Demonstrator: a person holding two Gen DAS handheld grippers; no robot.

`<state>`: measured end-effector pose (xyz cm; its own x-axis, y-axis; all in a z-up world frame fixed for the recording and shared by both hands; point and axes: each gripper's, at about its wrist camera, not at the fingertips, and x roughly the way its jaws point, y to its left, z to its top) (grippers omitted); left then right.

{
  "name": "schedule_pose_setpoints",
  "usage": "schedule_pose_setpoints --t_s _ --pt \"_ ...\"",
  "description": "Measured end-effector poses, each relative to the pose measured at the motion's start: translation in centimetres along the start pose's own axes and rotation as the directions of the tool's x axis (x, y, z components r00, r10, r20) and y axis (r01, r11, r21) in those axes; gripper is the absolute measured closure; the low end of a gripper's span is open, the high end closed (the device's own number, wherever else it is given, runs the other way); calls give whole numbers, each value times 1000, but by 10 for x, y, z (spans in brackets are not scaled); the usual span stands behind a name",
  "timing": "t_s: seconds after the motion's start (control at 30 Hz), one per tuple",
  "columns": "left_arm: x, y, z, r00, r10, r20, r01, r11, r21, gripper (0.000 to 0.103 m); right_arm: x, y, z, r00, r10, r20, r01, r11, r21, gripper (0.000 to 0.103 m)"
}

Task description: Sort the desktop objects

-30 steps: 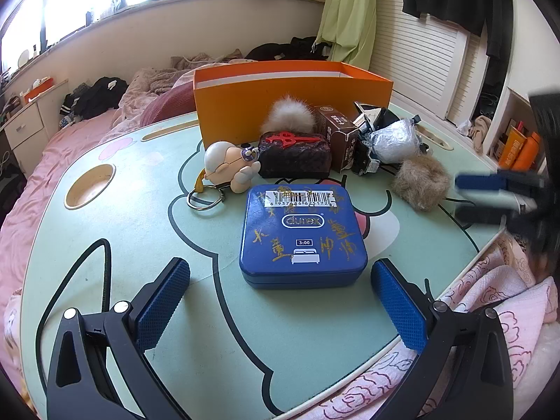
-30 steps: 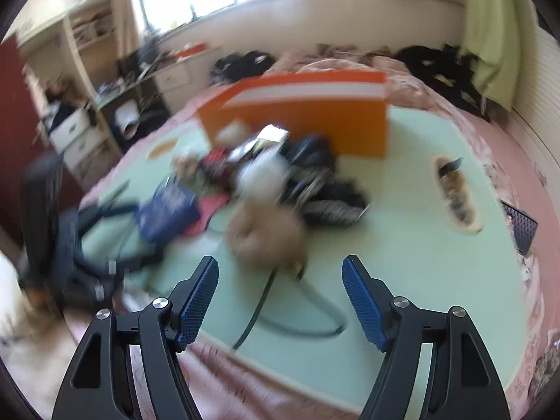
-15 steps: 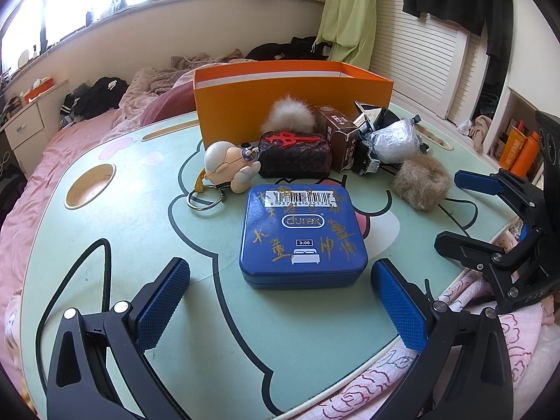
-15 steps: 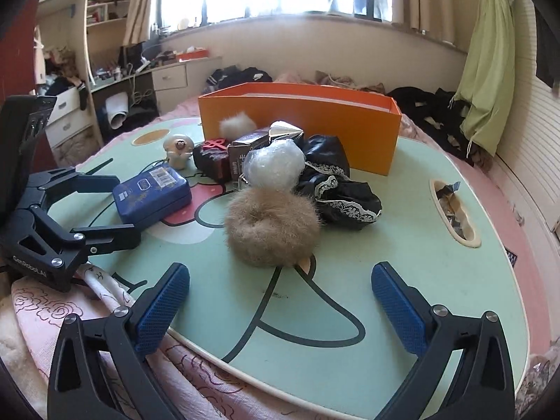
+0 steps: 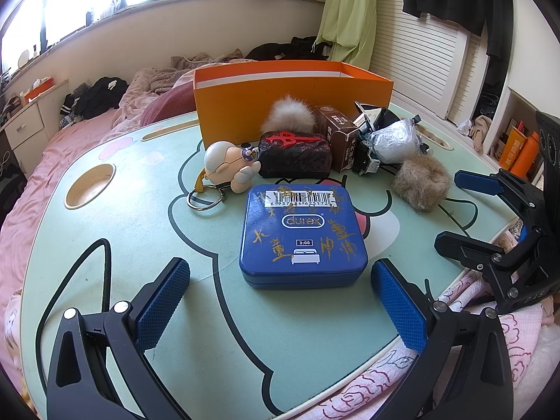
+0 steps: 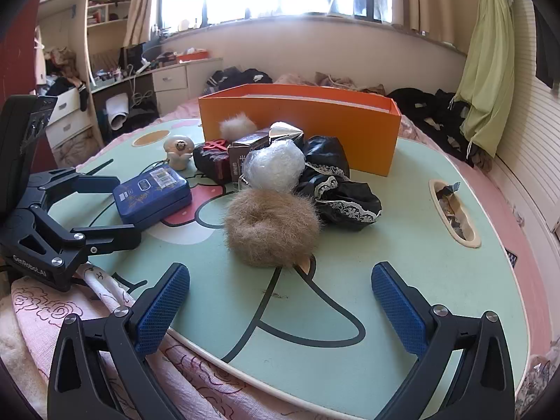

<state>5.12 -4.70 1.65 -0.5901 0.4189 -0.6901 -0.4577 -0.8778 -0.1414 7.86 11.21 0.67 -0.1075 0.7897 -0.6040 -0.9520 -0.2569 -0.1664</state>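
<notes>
Directly ahead of the left tongs (image 5: 280, 301), on the green table (image 5: 147, 231), lies the blue tin (image 5: 303, 236). It is square and flat, so no long axis governs the approach; its near edge sits just beyond the line between the two pads and within their span. The left tongs stand wide, with nothing between the pads.

Ahead of the right tongs (image 6: 280, 301) lies the brown fur ring (image 6: 271, 229), slightly left of their centre line and near the tips. It is broader across than deep, its long axis running roughly across the gap of the tongs. The right tongs have just been opening and now stand wide, with only bare table between the pads.

Judgement: each pair of tongs has its own nearest item, the left the tin, the right the fur ring. A straight advance suffices for either; the ring calls for a small shift to the left first.

Beyond both items stands the orange box (image 6: 308, 129), open at the top, at the far side of the cluster. Its interior is hidden from both views; contents cannot be determined. Against its front wall rest a white pompom (image 6: 237, 125), a dark pouch (image 5: 295, 158), a brown carton (image 5: 338, 135), a plastic-wrapped bundle (image 6: 274, 165) and black lace fabric (image 6: 341, 192). A figure keychain (image 5: 227, 168) lies left of the pouch.
</notes>
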Motion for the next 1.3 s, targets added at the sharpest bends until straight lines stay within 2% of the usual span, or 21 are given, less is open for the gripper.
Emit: schedule_pose_setpoints --t_s 0.33,0.5,0.63,0.67,0.73,0.77,0.8,1.13,1.3 --pt "2 -1 0 1000 -6 0 6 1000 5 0 -3 -1 5 1000 3 20 -4 1000 17 0" --pt "2 -1 0 1000 -5 0 5 1000 5 0 -9 3 22 998 -1 62 1 1000 10 0" --pt "1 -1 0 1000 -5 0 5 1000 5 0 1 10 38 999 -21 40 21 1000 -8 0" --pt "2 -1 0 1000 -5 0 5 1000 5 0 6 12 40 999 -29 22 30 1000 -11 2" --pt "2 -1 0 1000 -6 0 6 1000 6 0 13 7 40 1000 -7 -22 7 1000 -3 18" --pt "2 -1 0 1000 -7 0 7 1000 7 0 16 6 40 999 6 -43 -5 1000 8 44" --pt "1 -1 0 1000 -7 -1 7 1000 8 0 17 4 39 999 15 -51 -14 1000 22 62" --pt "2 -6 0 1000 6 13 -6 1000 24 0 -19 -5 21 994 52 98 -61 994 92 64" --pt "-7 -18 9 999 -34 26 33 998 62 0 -20 -4 19 993 57 100 -66 994 83 64"
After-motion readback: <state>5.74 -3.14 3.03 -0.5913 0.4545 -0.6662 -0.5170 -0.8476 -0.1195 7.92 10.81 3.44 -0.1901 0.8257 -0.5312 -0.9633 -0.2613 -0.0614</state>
